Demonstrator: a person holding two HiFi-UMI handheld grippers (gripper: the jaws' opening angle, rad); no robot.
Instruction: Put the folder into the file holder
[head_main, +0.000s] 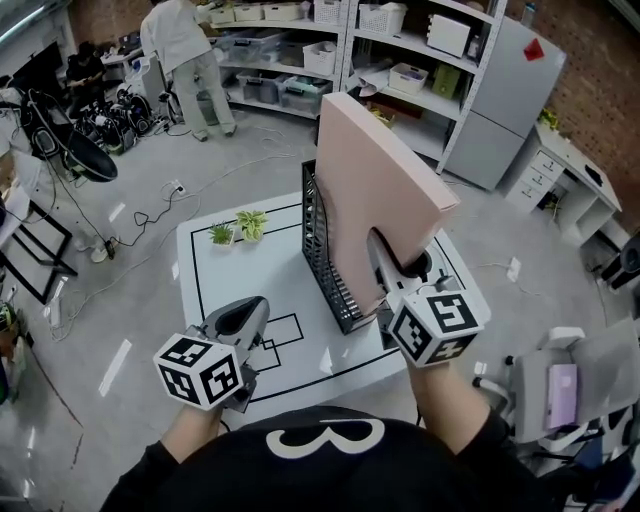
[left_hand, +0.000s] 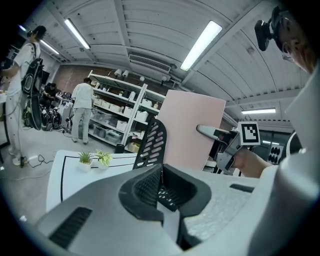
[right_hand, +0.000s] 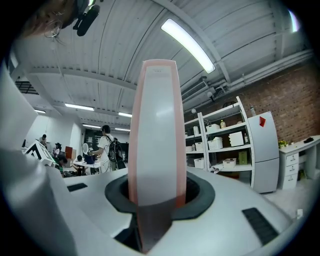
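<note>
The pink folder (head_main: 380, 170) stands on edge and leans to the right over the middle of the white table (head_main: 210, 290). Its lower end is down at the near end of the black mesh file holder (head_main: 318, 230), though I can't tell whether it is seated in a slot. The right gripper (head_main: 385, 265) has it by the near edge, with its jaws closed on the folder's thickness about halfway, so the board runs straight up between them in the right gripper view. The left gripper (head_main: 258, 305) hangs low over the near left part of the table, well apart from the holder. Its jaws are brought together at the tips with nothing in them, and only the holder's mesh shows through the gap behind the tips. Two small potted plants (head_main: 236, 229) sit side by side on the far left of the table, just beside the holder's far end. At the back of the room a person (head_main: 185, 55) stands facing the storage shelves (head_main: 290, 60)
</note>
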